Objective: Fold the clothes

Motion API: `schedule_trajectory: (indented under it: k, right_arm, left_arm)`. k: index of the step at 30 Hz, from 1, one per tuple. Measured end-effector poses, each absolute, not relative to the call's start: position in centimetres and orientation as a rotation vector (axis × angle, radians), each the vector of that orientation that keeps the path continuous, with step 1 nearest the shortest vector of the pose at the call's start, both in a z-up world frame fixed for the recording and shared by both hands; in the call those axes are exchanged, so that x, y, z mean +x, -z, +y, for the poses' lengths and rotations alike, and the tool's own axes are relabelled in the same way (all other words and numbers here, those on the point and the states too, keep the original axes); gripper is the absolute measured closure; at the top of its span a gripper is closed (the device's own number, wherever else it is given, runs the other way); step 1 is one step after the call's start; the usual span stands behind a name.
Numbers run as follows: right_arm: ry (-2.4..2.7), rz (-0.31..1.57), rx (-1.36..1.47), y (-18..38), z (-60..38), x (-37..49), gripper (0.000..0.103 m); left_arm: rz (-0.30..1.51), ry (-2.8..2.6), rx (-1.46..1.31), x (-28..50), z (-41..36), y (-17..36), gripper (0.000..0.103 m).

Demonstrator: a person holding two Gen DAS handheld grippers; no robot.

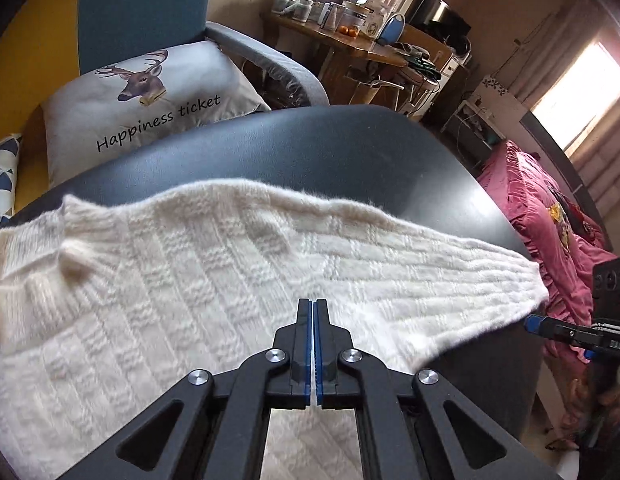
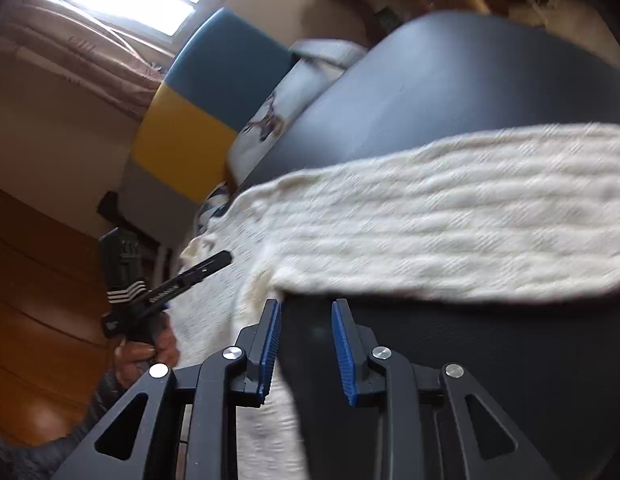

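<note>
Left wrist view first: a cream knitted sweater (image 1: 181, 280) is seen spread flat over a dark round desk (image 1: 330, 148), collar toward the left, one sleeve (image 1: 450, 280) stretched out to the right edge and not yet folded in. The left hand-held gripper (image 1: 314, 304) is pressed fully together right over the knit, with nothing visibly caught between the blue pads, so no grip on the fabric can be claimed from here, only that it sits just above or on the sweater body.

From the right wrist view, the right hand-held gripper (image 2: 305, 312) is seen with its jaws spread a little and nothing between them; it hovers over bare desk just beside the lower edge of the sleeve, near the armpit. The picture is quite smeared, so contact can't be judged.

Progress-wise, it looks like very early days: the sweater seems laid out and smoothed at best, no fold is visible anywhere. Sleeves still need to be brought in, then the body doubled over.

Writing: a cushion (image 1: 149, 100) on the chair behind the desk shows a deer head and "Happiness ticket" in script. Some small lettering is on the other gripper's body at the right edge, too tiny to be read
</note>
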State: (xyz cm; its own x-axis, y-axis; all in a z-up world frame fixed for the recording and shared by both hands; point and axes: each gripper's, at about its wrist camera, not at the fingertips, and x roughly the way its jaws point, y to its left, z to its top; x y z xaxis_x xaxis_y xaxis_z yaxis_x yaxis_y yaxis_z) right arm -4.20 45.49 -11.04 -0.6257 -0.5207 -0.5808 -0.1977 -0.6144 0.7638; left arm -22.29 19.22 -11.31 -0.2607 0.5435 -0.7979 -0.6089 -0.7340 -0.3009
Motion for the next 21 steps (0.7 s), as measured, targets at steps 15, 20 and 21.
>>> schedule_trajectory:
  k: [15,20,21]
  right_arm:
    - [2.324,-1.693,1.195,16.8,38.7,-9.0,0.078]
    - [2.383,-1.634,1.195,16.4,38.5,-9.8,0.078]
    - [2.43,-1.538,1.218,16.0,37.9,-10.4,0.08]
  left_arm:
    - [0.0,-2.038,-1.282,-16.9,13.5,14.4,0.095]
    - [-0.089,-2.011,-1.284,-17.1,12.5,15.0,0.095]
    - [-0.1,-2.007,-1.283,-17.2,12.4,15.0,0.095]
